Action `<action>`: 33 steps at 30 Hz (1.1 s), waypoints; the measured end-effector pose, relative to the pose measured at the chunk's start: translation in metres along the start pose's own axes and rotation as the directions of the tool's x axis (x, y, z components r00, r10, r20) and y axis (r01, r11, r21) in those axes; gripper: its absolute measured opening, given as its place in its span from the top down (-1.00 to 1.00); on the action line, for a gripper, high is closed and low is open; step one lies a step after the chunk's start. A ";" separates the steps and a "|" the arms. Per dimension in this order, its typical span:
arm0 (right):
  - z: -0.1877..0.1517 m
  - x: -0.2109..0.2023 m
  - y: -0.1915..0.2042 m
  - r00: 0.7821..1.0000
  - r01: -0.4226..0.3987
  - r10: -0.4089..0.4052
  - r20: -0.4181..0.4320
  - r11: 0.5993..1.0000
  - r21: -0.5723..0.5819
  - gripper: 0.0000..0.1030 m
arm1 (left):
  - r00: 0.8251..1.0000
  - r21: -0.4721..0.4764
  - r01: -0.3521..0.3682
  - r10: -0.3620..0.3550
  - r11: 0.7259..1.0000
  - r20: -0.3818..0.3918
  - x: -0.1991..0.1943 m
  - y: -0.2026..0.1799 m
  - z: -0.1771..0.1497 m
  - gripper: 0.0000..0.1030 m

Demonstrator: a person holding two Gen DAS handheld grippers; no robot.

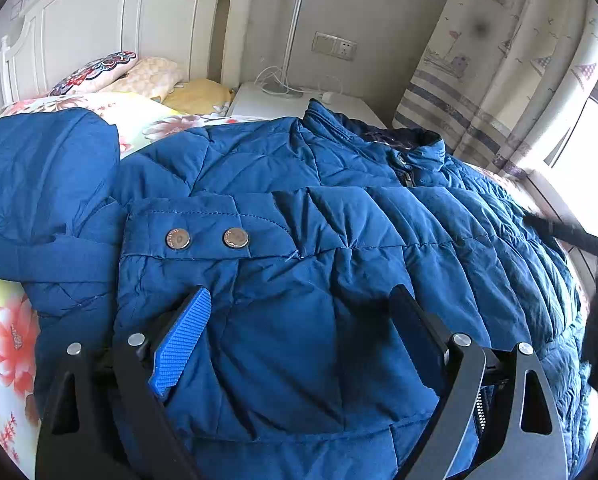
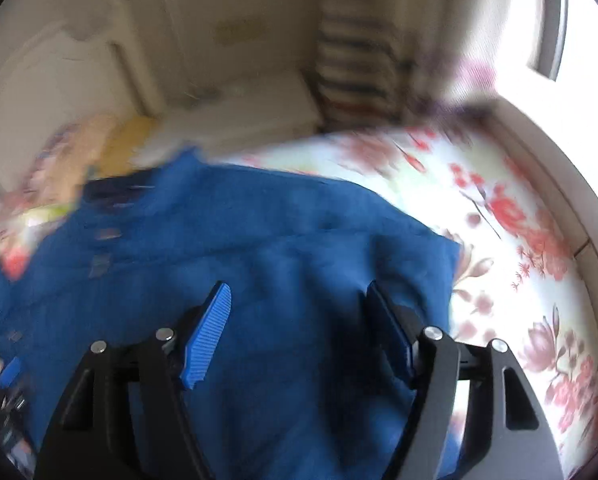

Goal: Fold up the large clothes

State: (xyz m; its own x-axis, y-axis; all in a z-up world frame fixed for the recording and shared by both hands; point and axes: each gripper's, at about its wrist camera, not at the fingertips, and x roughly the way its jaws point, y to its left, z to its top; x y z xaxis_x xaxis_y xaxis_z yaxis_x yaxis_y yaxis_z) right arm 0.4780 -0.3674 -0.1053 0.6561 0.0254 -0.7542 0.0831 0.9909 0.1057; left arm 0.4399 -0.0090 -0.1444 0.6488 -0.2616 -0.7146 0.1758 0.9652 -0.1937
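On the floral bedspread (image 2: 519,240) the blue jacket (image 1: 339,208) lies with a sleeve cuff (image 1: 203,236) already folded across; we hold our left gripper (image 1: 299,312) and right gripper (image 2: 299,308) wide apart, empty, though blur hides detail; we judge further folds remain.

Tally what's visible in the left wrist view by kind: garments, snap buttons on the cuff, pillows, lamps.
Blue padded jacket: 1
Metal snap buttons on the cuff tab: 2
Pillows at the headboard: 3
Lamp on the nightstand: 1
Total: 7
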 end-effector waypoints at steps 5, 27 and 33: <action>-0.052 0.013 0.059 0.996 0.040 -0.057 -0.062 0.970 -0.240 -0.70 | 1.000 -0.002 0.003 -0.003 1.000 0.003 -0.001 0.000 0.000 -0.68; -0.094 -0.025 0.094 1.000 0.019 -0.017 0.012 0.975 -0.219 -0.89 | 0.996 -0.063 0.069 -0.066 0.996 0.056 -0.009 0.009 0.001 -0.68; -0.107 -0.015 0.104 0.999 -0.008 -0.003 -0.037 0.961 -0.276 -0.96 | 0.944 -0.394 0.262 -0.150 0.881 0.293 -0.063 0.095 0.002 -0.68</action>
State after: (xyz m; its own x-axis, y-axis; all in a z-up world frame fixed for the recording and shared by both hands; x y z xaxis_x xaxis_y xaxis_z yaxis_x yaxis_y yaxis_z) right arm 0.3967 -0.2502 -0.1528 0.6278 0.0275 -0.7779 -0.1318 0.9887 -0.0714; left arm 0.4172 0.0995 -0.1167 0.8032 -0.3921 -0.4486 0.0336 0.7815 -0.6230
